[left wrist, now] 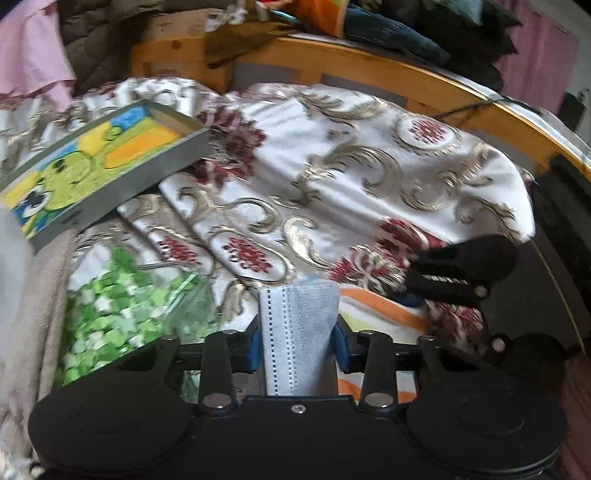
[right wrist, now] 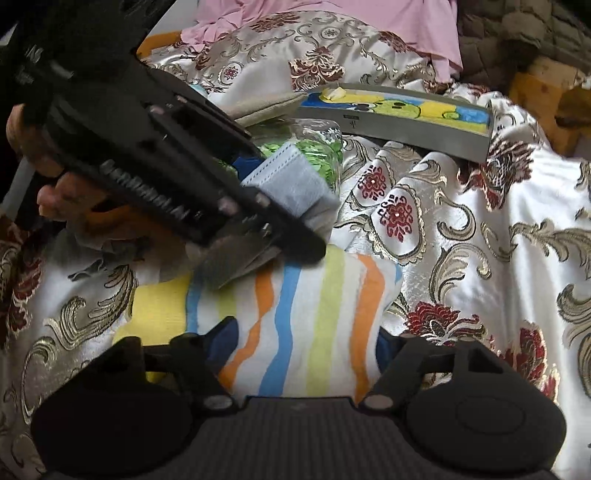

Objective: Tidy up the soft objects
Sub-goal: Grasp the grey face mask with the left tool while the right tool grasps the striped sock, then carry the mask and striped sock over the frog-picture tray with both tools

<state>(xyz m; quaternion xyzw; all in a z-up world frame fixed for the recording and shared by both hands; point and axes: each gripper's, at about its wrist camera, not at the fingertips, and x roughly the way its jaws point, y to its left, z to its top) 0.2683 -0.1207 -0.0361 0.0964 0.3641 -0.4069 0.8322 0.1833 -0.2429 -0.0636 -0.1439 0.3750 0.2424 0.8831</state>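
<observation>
L gripper (left wrist: 298, 345) is clamped on a folded pale-blue face mask (left wrist: 297, 332), blue pads pressing both its sides; mask stands upright btwn the fingers, stitched edge facing the cam. In the R wrist view the same mask (right wrist: 291, 184) sticks out past the L gripper's tip, held above the bed, w/ the person's hand (right wrist: 55, 177) wrapped round the handle. R gripper (right wrist: 299, 354) has its fingers spread wide either side of a striped towel (right wrist: 295, 314) (orange, blue, green, yellow on white) — straddling it, can't tell if the pads touch it. Towel lies flat on the floral bedspread (left wrist: 332, 177), white satin w/ gold scrolls & dark-red flowers. From the L cam, the towel (left wrist: 373, 310) lies just under and right of the mask, and the R gripper (left wrist: 458, 273) shows over its far end. Clear bag of green & white bits (left wrist: 122, 306) sits left of the mask. Behind it, a grey-framed cartoon picture (left wrist: 99, 166) rests tilted on the spread. Wooden bed frame (left wrist: 369, 70) at the far edge, dark clothes (left wrist: 424, 33) piled on it; pink fabric (right wrist: 332, 22) at the head end.
</observation>
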